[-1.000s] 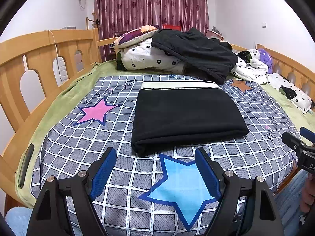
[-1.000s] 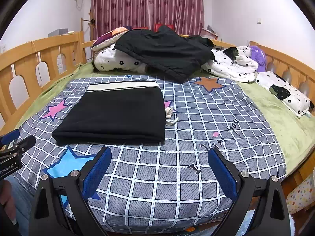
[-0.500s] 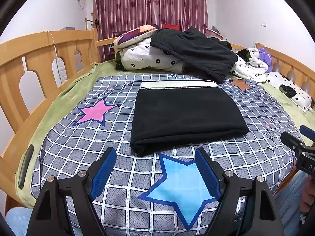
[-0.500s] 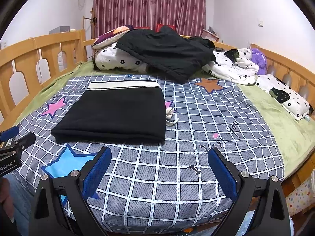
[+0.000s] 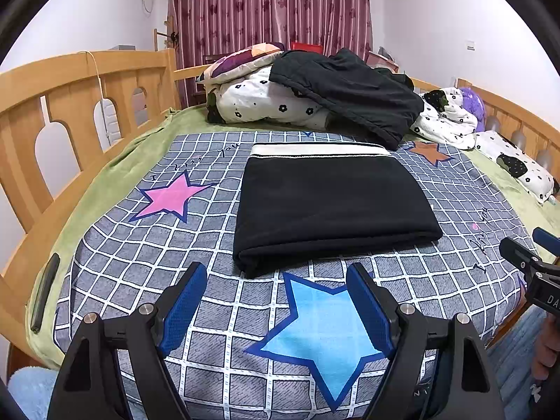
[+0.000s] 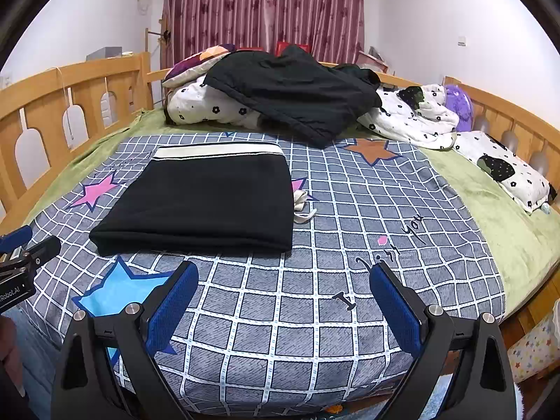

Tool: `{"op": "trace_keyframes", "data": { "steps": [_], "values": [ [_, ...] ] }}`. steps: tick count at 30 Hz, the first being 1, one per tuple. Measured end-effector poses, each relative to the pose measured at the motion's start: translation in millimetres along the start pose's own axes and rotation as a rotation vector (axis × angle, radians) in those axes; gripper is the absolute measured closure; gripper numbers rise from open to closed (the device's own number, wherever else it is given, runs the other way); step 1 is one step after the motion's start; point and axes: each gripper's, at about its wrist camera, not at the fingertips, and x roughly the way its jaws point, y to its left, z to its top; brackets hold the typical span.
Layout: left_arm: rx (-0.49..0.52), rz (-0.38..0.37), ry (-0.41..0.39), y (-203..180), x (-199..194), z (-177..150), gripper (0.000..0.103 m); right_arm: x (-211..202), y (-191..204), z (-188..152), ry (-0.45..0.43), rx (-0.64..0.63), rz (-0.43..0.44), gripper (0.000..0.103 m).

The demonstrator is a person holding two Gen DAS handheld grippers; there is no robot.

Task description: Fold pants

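The black pants point(image 5: 329, 206) lie folded into a flat rectangle on the grey checked bedspread point(image 5: 147, 266), with a white waistband along the far edge. They also show in the right wrist view point(image 6: 206, 199), with a white drawstring sticking out at their right side. My left gripper point(image 5: 276, 280) is open and empty, held short of the pants' near edge above a blue star. My right gripper point(image 6: 283, 278) is open and empty, held short of the pants' near right corner. Each gripper shows at the edge of the other's view.
A pile of bedding with a dark garment point(image 5: 346, 91) on top lies at the far end. Wooden rails point(image 5: 70, 105) run along both sides. A spotted pillow point(image 6: 504, 171) lies on the green blanket at the right. A dark flat object point(image 5: 43, 294) lies at the bed's left edge.
Both grippers have drifted slightly; the views shift a little. The pants have not moved. Both grippers stay open.
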Motion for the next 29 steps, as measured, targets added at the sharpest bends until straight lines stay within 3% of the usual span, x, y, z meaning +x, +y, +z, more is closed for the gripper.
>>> {"op": "trace_keyframes", "data": {
  "steps": [29],
  "values": [
    [-0.007, -0.005, -0.003, -1.2, -1.8, 2.2, 0.023, -0.1, -1.1, -1.1, -0.002, -0.008, -0.008, 0.006]
  ]
}}
